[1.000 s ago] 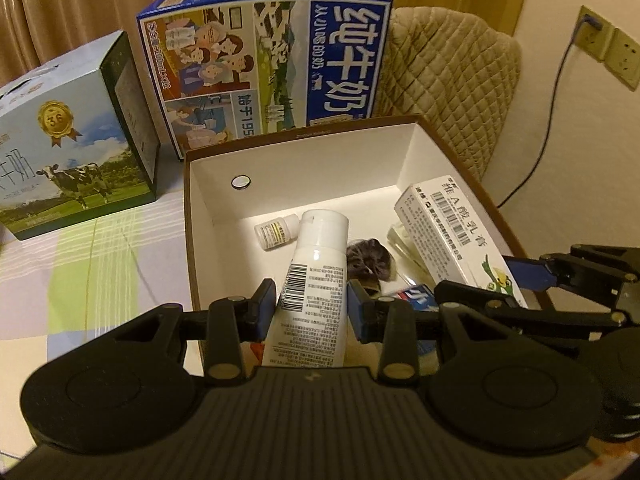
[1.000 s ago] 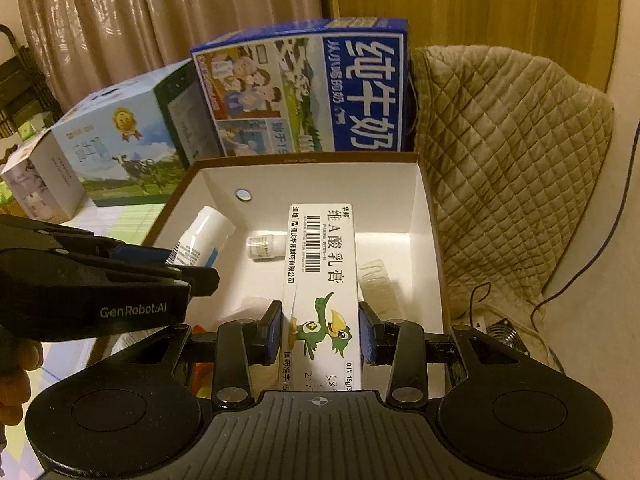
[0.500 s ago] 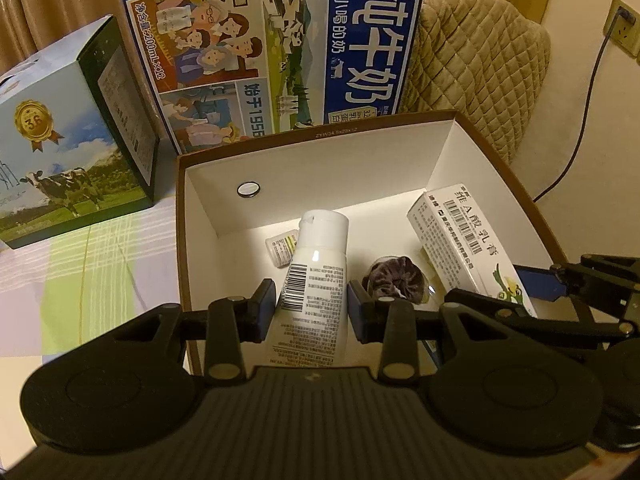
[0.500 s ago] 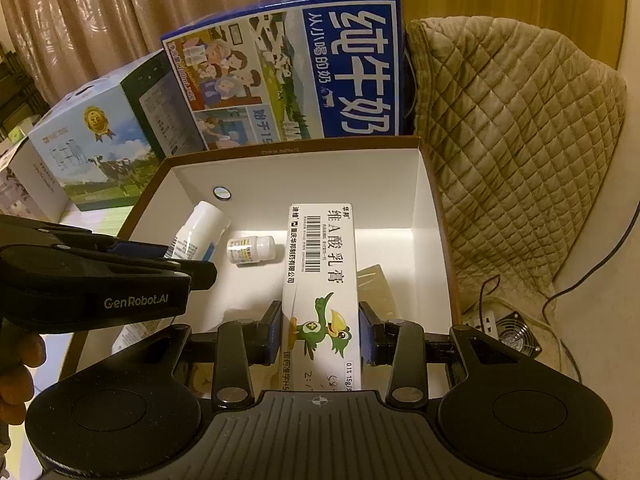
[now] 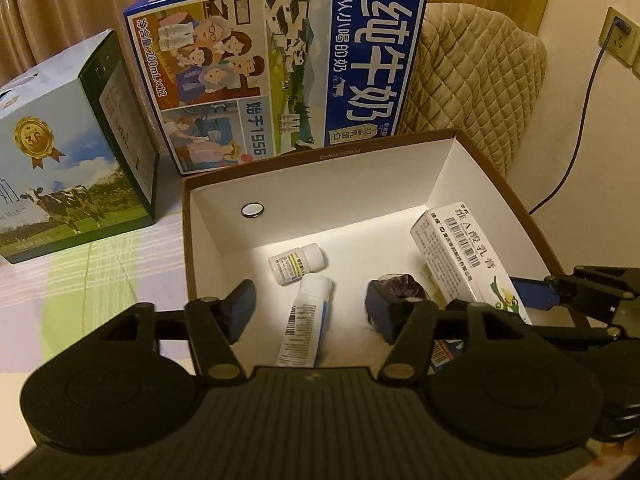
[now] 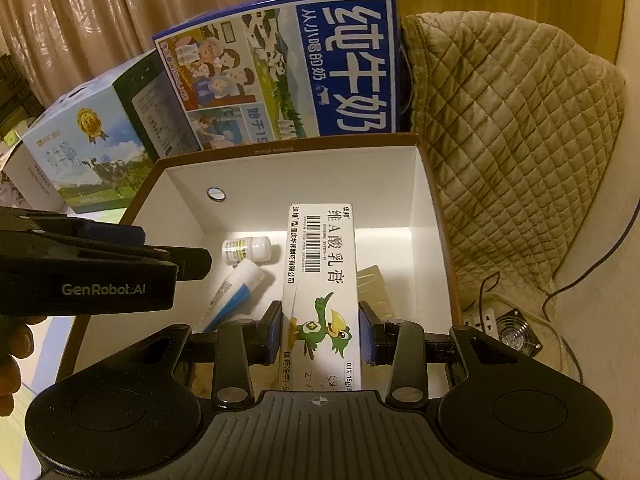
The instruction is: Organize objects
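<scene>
Fingers of left gripper (image 5: 311,312) spread wide, holding nothing, above white tube (image 5: 306,320) lying flat on floor of open box (image 5: 320,196). Small pill bottle (image 5: 296,264) just beyond tube, dark scrunchie (image 5: 400,286) to its right. Right gripper (image 6: 320,332) clamped on ointment carton (image 6: 322,280), held over box interior.

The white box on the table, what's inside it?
Inside the white box: a small pill bottle, a white tube, a purple thing and a flat packet. The near floor is hidden by the grippers.
</scene>
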`<act>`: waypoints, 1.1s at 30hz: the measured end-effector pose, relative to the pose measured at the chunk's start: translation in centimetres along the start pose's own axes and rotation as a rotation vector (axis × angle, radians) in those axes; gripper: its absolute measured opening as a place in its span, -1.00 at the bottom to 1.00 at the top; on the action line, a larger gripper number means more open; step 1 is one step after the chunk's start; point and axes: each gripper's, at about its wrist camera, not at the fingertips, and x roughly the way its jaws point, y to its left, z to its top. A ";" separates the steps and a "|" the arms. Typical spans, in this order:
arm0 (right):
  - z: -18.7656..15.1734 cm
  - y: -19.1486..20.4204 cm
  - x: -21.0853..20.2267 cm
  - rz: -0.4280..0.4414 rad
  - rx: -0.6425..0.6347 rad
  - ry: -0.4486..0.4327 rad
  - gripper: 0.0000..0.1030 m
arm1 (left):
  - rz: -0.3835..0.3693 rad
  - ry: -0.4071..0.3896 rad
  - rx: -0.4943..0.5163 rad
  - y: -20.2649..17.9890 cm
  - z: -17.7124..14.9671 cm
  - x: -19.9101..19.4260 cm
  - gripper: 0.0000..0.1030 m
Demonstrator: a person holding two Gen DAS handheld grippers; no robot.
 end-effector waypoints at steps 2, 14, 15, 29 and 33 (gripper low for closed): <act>0.1 0.1 0.0 -0.002 -0.005 -0.011 -0.31 | 0.003 -0.001 0.000 0.1 0.0 -0.2 0.19; 0.1 0.5 -0.9 -0.009 -0.010 -0.045 -0.31 | -0.018 -0.018 -0.021 0.6 -0.3 -1.6 0.37; 0.0 0.5 -1.1 -0.008 -0.008 -0.045 -0.30 | -0.019 -0.019 -0.020 0.6 -0.3 -1.7 0.39; -1.4 1.0 -4.7 0.022 0.032 -0.062 -0.25 | -0.036 -0.036 -0.044 0.6 -1.9 -4.6 0.56; -2.2 1.2 -6.1 0.032 0.045 -0.070 -0.12 | -0.047 -0.042 -0.058 0.7 -2.9 -6.1 0.67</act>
